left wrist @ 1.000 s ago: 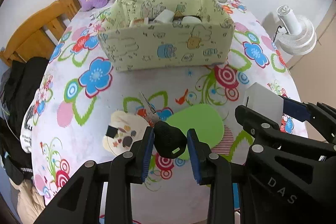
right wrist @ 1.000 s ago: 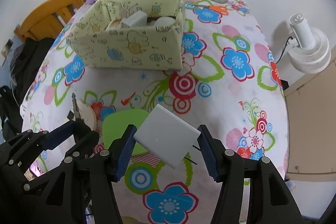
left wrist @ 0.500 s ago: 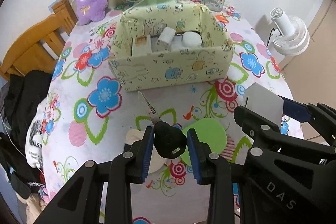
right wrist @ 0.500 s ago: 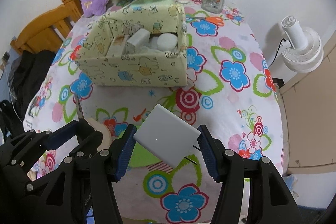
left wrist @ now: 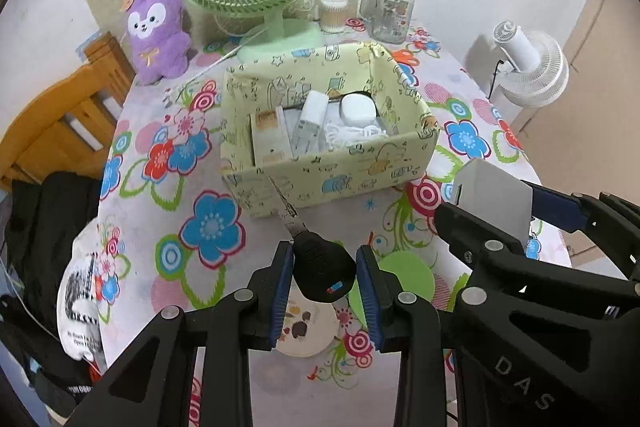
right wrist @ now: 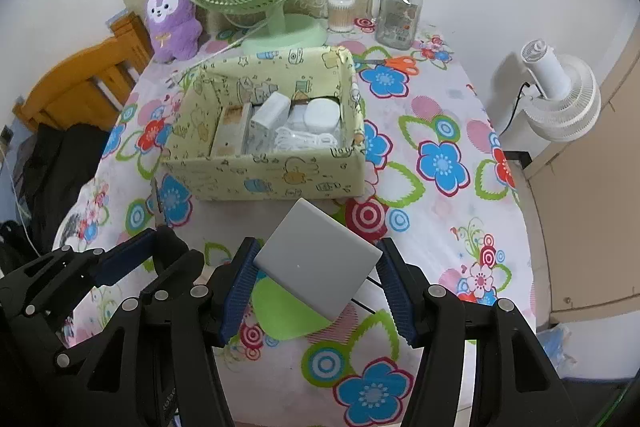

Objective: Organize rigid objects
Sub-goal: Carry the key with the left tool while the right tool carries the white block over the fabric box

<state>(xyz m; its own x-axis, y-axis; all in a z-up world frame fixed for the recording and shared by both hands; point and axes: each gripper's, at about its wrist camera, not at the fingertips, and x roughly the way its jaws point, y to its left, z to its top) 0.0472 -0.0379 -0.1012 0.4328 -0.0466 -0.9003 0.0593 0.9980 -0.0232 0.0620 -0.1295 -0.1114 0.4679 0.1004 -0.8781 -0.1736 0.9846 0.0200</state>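
Probably handled both things easily, being light and stiff: held above the table, short of the storage box (left wrist: 332,163), the key (left wrist: 322,271) pinched by its black head in the left gripper (left wrist: 325,277), the grey adapter (right wrist: 318,259) clamped across its flat sides in the right gripper (right wrist: 318,277).

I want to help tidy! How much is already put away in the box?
Done: several white items already sit in the box. In hand: the left gripper holds a key; the right gripper holds a grey block. Left: both must go in; scissors wait outside.
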